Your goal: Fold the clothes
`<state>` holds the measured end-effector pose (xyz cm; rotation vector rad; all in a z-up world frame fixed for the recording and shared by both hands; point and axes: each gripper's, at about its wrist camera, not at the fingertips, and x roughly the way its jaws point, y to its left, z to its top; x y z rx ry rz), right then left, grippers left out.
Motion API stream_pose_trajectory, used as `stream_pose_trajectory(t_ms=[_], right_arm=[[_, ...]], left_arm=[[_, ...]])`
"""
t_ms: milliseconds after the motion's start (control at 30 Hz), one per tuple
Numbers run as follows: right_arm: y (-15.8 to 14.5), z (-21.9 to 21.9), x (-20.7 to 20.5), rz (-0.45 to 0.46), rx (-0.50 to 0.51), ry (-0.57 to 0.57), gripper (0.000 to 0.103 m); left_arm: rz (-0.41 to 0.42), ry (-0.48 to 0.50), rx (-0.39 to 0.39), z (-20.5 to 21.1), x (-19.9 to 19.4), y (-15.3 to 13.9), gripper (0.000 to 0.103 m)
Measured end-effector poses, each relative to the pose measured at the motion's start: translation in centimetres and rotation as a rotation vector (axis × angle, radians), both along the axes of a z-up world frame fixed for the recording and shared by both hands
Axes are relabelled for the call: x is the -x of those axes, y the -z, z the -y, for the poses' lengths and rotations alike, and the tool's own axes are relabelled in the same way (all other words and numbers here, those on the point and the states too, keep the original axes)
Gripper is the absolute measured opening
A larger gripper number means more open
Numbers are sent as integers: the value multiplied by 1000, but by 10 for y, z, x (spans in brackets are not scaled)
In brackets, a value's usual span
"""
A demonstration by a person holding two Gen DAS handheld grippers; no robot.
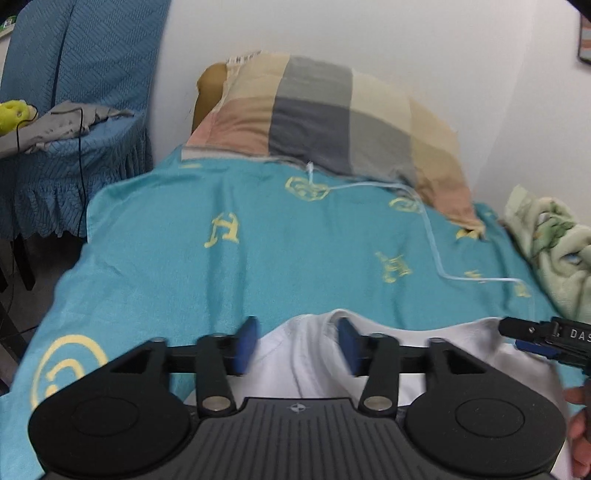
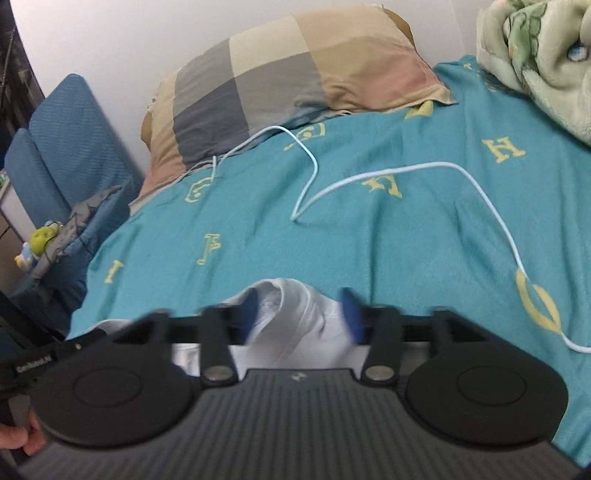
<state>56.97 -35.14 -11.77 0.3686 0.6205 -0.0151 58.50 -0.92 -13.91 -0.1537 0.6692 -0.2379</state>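
You held both grippers low over a bed with a blue-green blanket (image 1: pixel 155 236) that had yellow letters on it. The white garment (image 1: pixel 310 354) lay on that blanket, right at the near edge, under both grippers.

Your left gripper (image 1: pixel 298 341) was open. Its two blue pads (image 1: pixel 246 341) stood apart, and the white cloth showed in the gap between them. The pads were not pinching it. From the left camera, your right gripper (image 1: pixel 543 338) poked in from the right side, just over the white cloth's edge.

Your right gripper (image 2: pixel 299 314) was open too. A bunched-up fold of the white garment (image 2: pixel 295 321) rose between its blue pads (image 2: pixel 351 314), and the left pad looked very close to the cloth. The picture was blurry there, so it was hard to say if it touched.

A thin white cable (image 2: pixel 406 173) curled across the blanket, well past the garment. A checked pillow (image 1: pixel 325 118) in grey, cream and pink sat at the far end against the white wall (image 1: pixel 369 33). A pale green fuzzy blanket (image 2: pixel 535 55) was heaped on the right side of the bed. A blue covered chair (image 1: pixel 74 110) stood to the left of the bed with some grey cloth (image 1: pixel 66 122) and a yellow-green toy (image 1: pixel 11 114) on it.

One of your hands (image 2: pixel 20 439) showed at the bottom left of the right camera's view.
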Motion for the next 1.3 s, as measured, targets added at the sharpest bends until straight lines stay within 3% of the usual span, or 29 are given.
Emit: stream_pose_trajectory(t_ms=[33,133,367,567,733,867,1000,1300], right_arm=[[-7,-1,5,2,7,-4,76],[-28,-6,22,13,22,-15,76],[-81,-17,129,57,8,-29,76],[-106,-40,231,88,17,-54,76],[-126,-65,316,81,-5,-62,76],[-132,-75,368,58,-46,-55,76],[-122,-74,399,36,-124,-38,76],[-108,-80,397,2,-144,-49,76]], left_arm=[[4,1,4,-3,13,-12,65],[10,-1,35,-14,54,-45,68],[50,-3,17,-46,181,-98,69],[77,-8,24,-62,299,-120,69],[44,-40,86,-79,373,-111,69],[2,-93,144,-98,403,-92,69],[-56,-147,217,-119,406,-69,69],[-149,-275,319,-152,357,-19,69]])
